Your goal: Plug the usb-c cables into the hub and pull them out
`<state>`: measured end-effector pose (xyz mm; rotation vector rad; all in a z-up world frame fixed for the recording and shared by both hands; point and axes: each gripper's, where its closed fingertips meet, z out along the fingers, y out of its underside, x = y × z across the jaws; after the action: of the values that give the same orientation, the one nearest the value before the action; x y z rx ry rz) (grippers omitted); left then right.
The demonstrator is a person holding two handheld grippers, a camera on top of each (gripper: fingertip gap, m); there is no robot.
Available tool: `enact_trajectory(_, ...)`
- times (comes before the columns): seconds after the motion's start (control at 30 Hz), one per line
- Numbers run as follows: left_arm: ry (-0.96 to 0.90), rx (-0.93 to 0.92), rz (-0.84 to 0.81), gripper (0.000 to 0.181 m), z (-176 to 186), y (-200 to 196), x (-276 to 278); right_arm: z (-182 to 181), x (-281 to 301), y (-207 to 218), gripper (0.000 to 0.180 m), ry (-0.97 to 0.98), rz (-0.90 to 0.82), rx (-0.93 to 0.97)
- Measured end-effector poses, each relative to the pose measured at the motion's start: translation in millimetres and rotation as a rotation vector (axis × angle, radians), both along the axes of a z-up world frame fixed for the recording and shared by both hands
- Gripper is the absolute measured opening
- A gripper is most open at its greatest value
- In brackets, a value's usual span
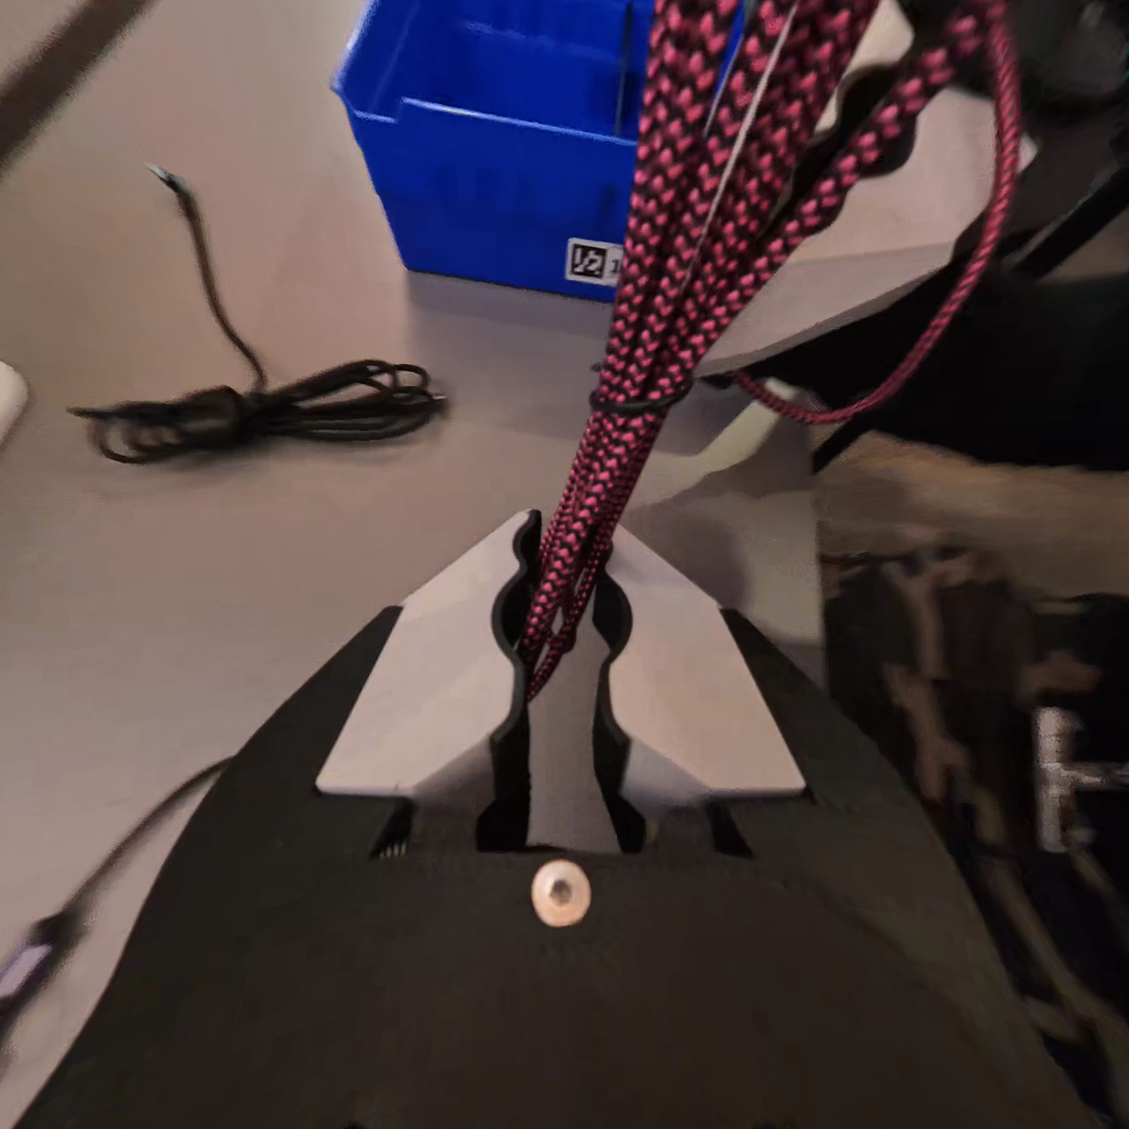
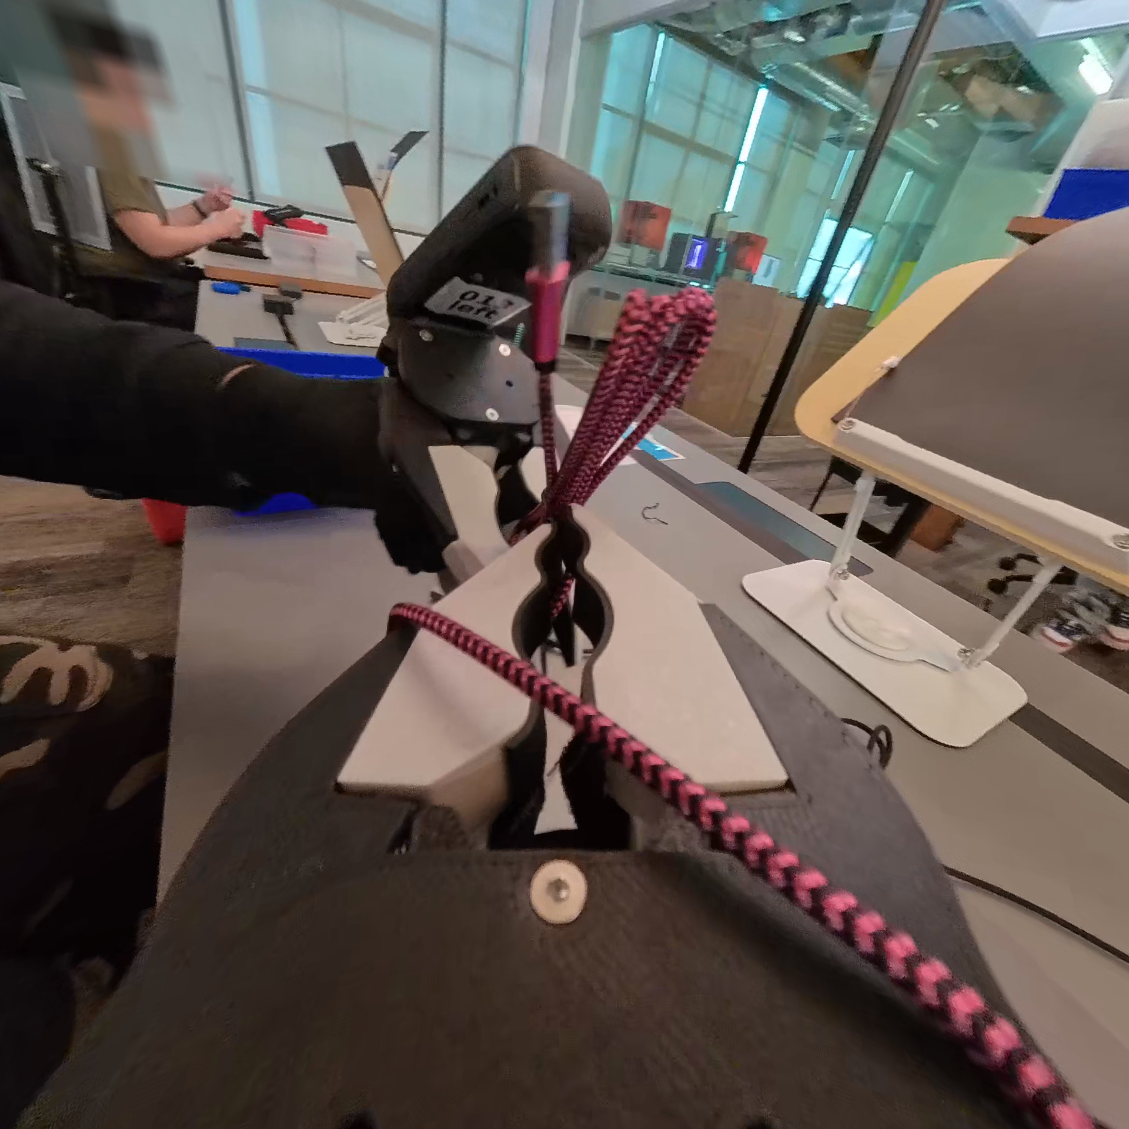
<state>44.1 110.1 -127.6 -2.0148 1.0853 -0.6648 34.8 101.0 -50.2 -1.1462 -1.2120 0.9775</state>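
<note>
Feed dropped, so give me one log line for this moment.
left gripper: shut on pink cable | right gripper: shut on same bundle | cable lifted off table | black cable: lying on table

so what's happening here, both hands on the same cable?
Yes. A person holds both tongs on one bundled pink-and-black braided cable, lifted off the grey table. The left tongs grip the bundle near its thin black tie; the right tongs pinch it too, one loose strand draped over them. Its pink plug hangs free, not in any hub. A black coiled cable and blue plastic bin sit on the table.
</note>
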Motion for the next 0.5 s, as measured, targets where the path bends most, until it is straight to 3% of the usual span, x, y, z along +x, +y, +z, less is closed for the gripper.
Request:
enact_trajectory(0.27,0.312,0.468,0.093,0.009,24,33,-20,10,2,-1,0.000,0.031,0.045,-0.153)
enact_trajectory(0.37,0.280,0.484,0.119,0.008,28,33,-19,15,3,3,0.000,0.090,0.047,-0.214)
enact_trajectory(0.5,0.235,0.458,0.150,0.006,30,35,-23,15,4,6,0.004,0.080,-0.006,-0.142)
